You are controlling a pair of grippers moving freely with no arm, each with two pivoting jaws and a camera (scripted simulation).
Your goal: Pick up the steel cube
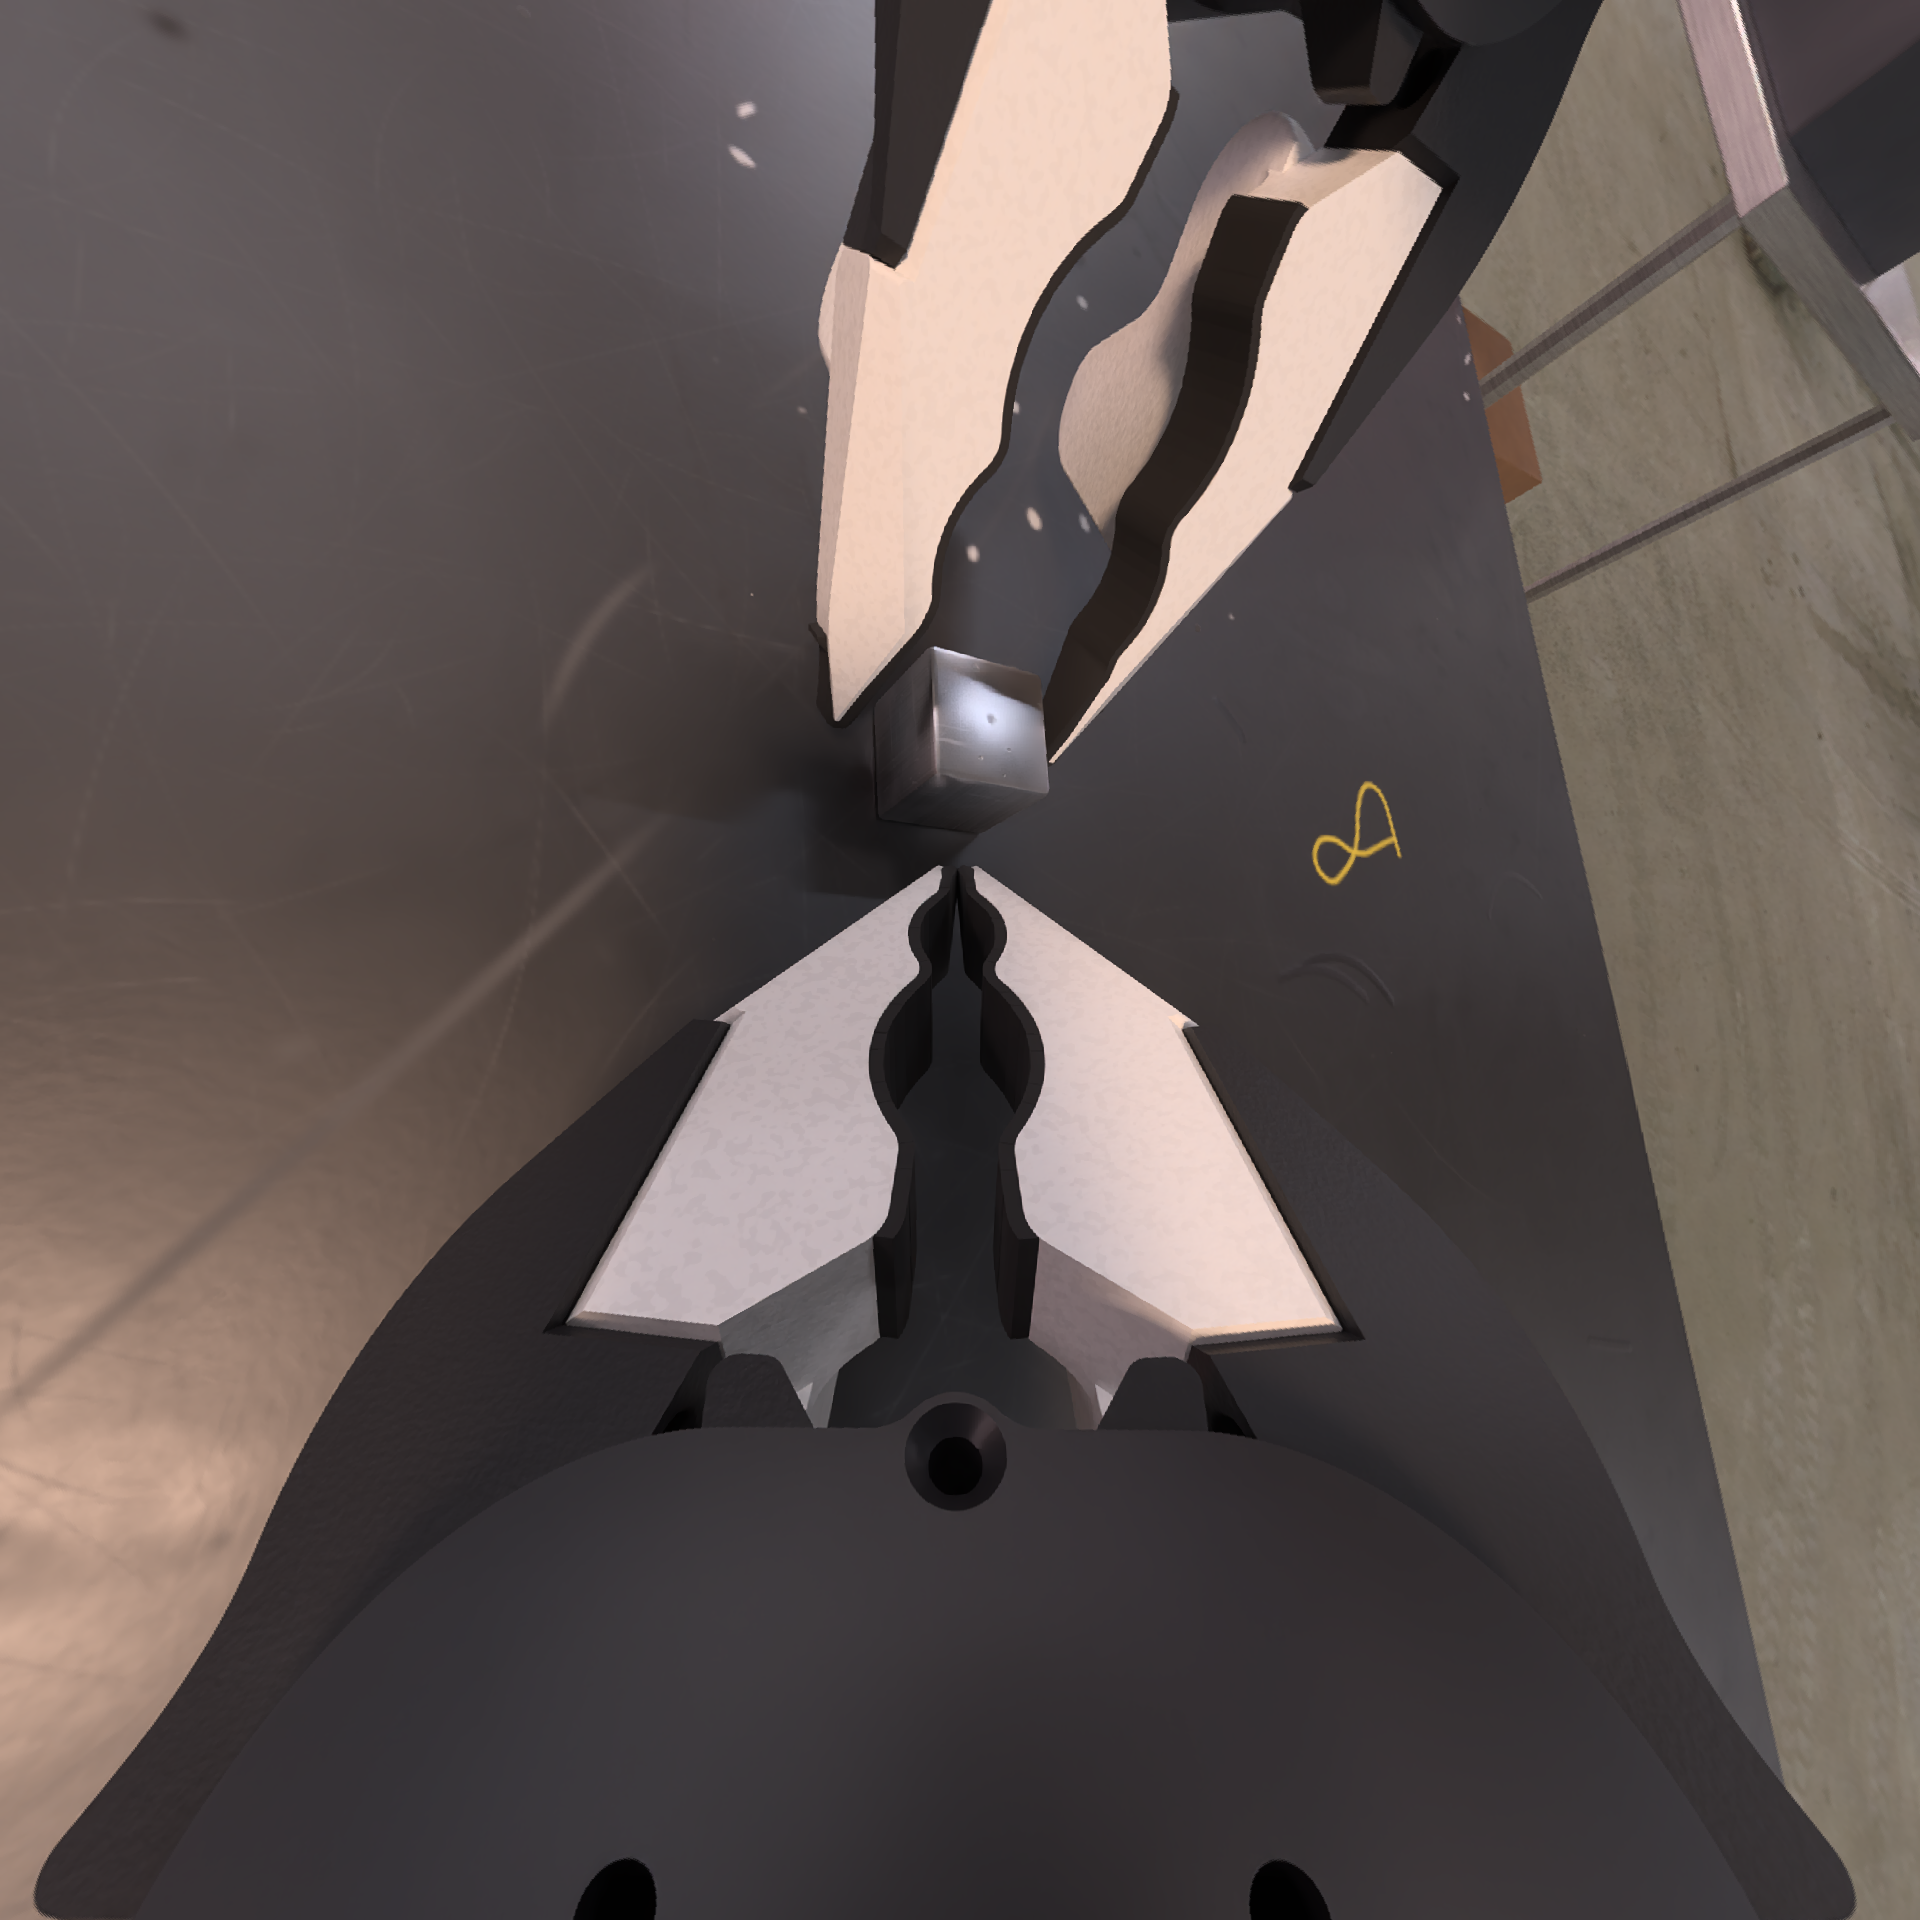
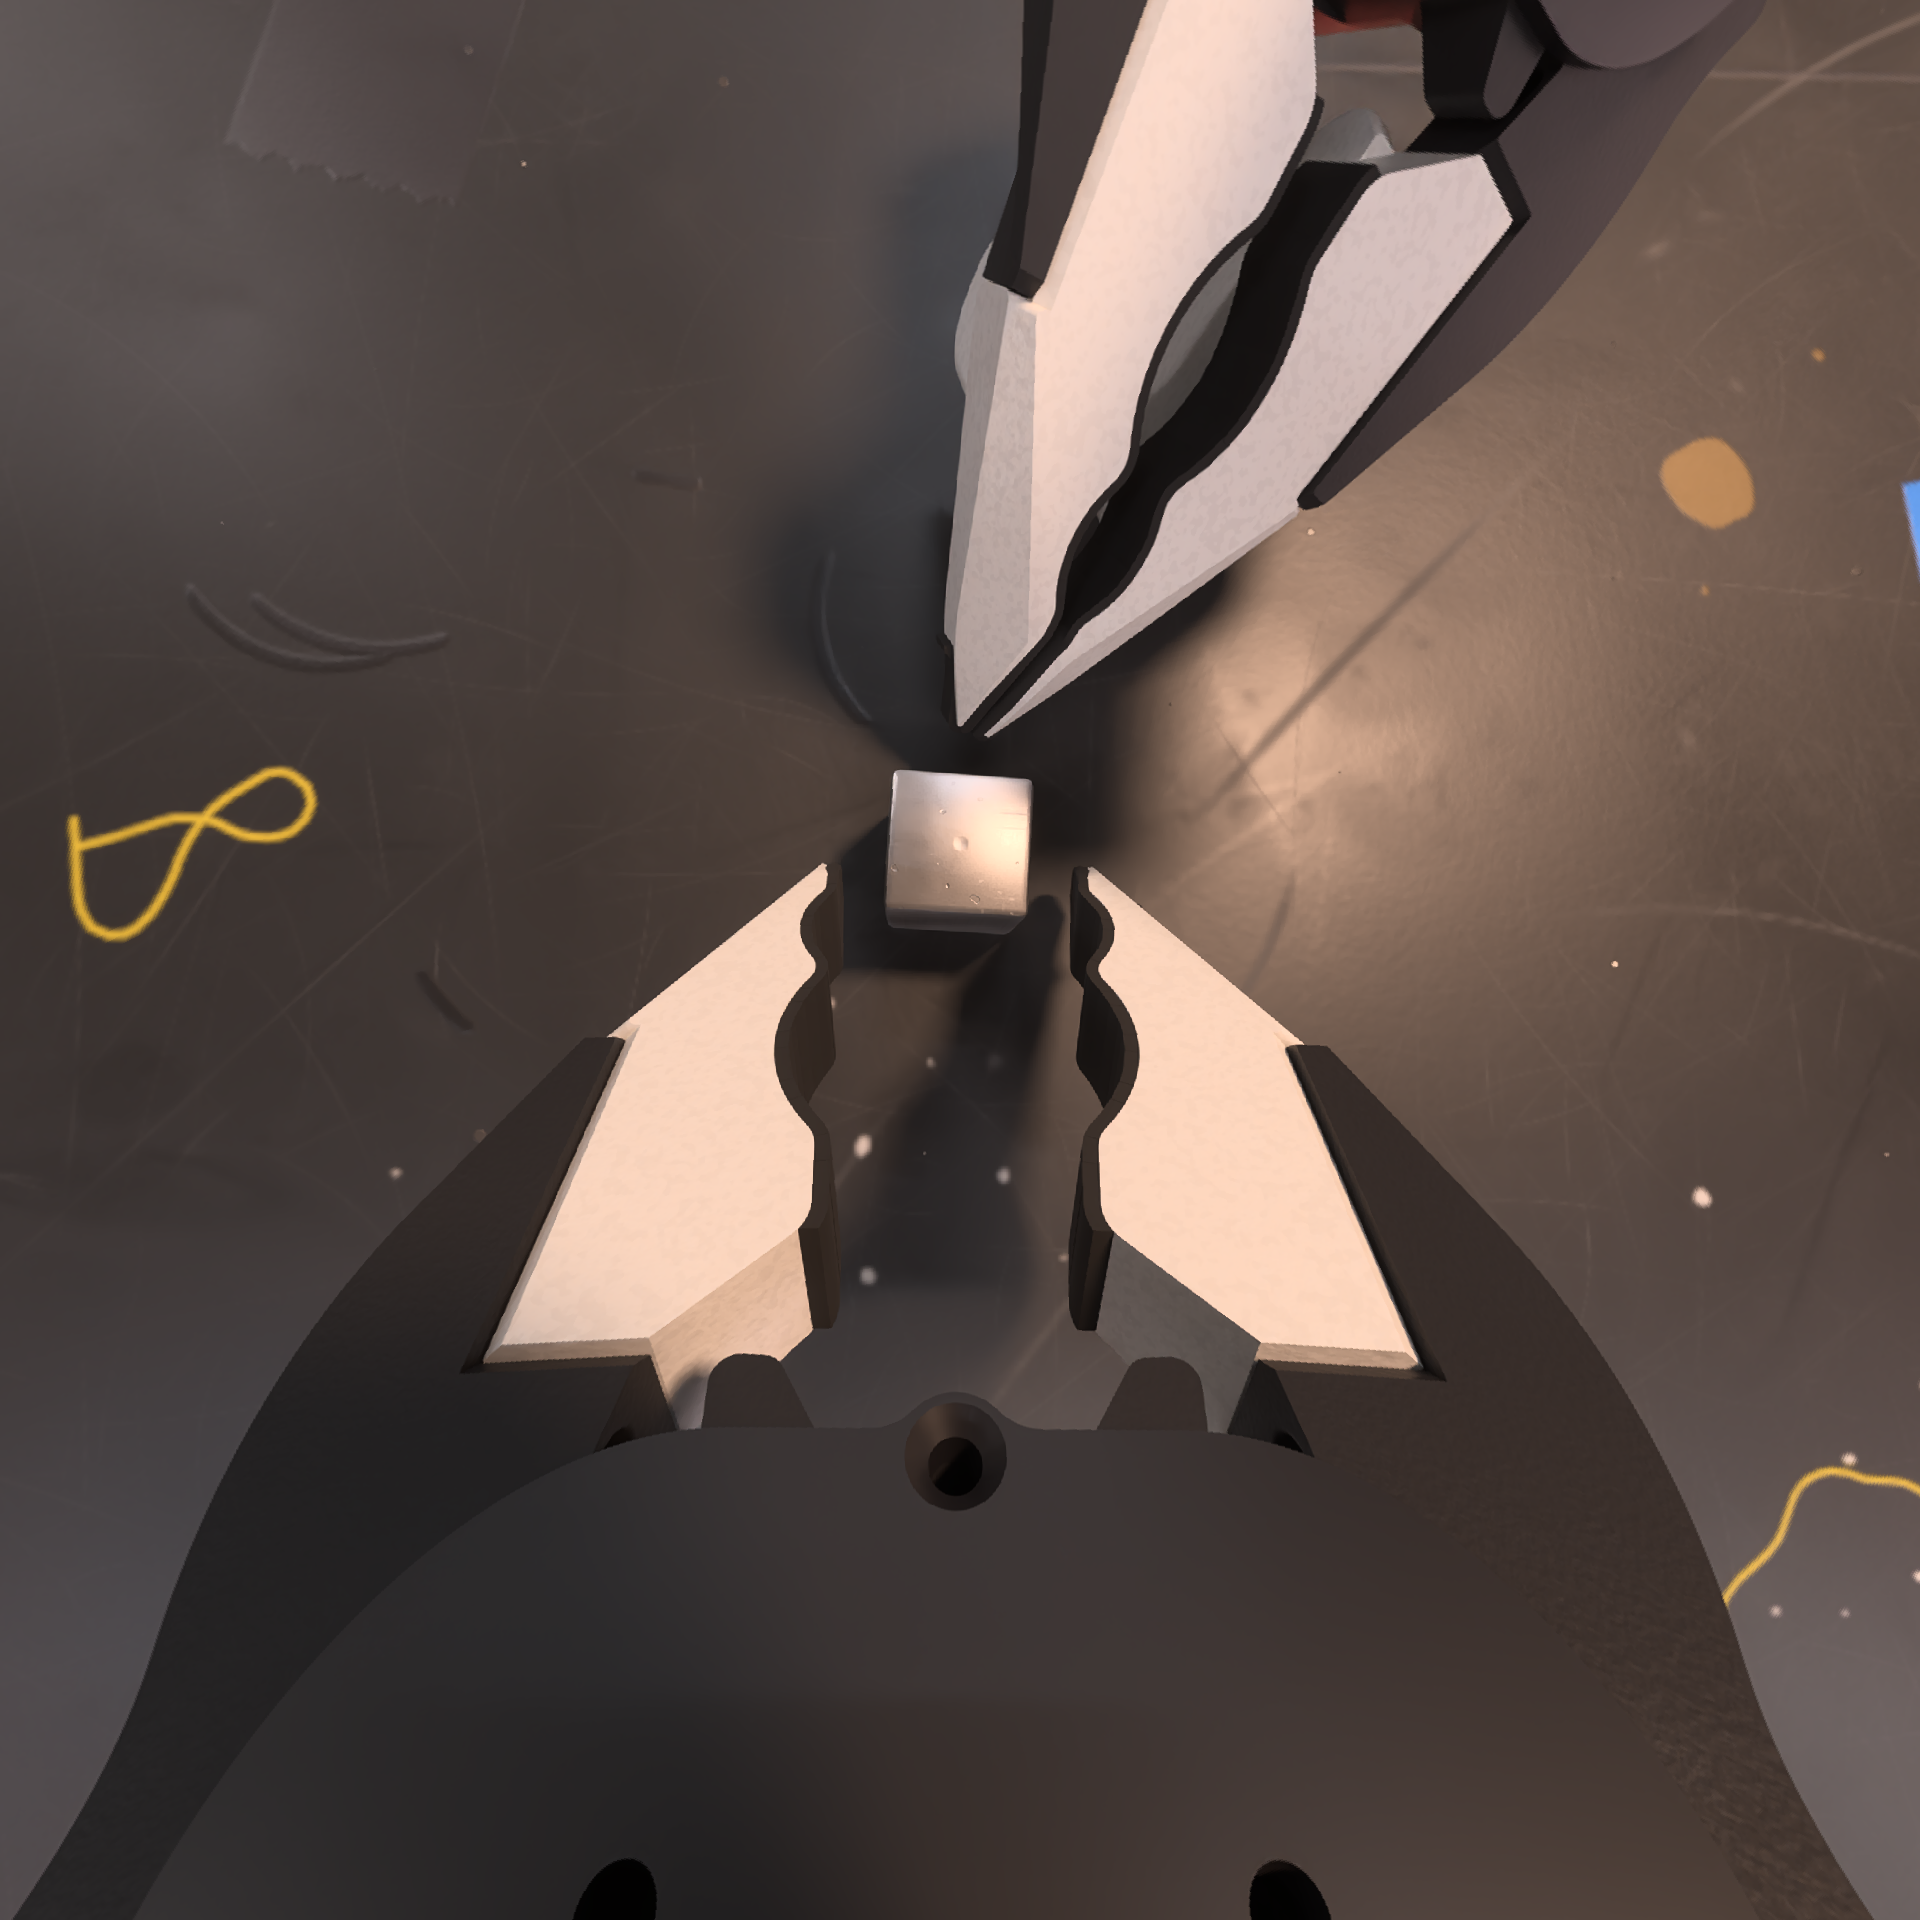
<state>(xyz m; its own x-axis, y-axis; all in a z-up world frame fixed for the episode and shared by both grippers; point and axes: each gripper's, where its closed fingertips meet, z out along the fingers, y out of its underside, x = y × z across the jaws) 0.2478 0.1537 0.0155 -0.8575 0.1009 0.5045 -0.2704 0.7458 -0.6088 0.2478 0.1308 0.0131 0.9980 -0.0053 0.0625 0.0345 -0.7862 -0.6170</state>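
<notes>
Scuffed dark tabletop (image 2: 416, 416) carries the small shiny steel cube (image 2: 960, 864), which the spread right gripper (image 2: 954, 902) should straddle squarely before squeezing, while the pressed-together left gripper (image 1: 956, 871) waits just beside it.

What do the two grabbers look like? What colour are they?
Both look alike. The left gripper and right gripper each have a rounded dark grey body with small round holes, and two pointed fingers faced in speckled white. The fingers' inner edges are wavy and black. No cables or markings show.
</notes>
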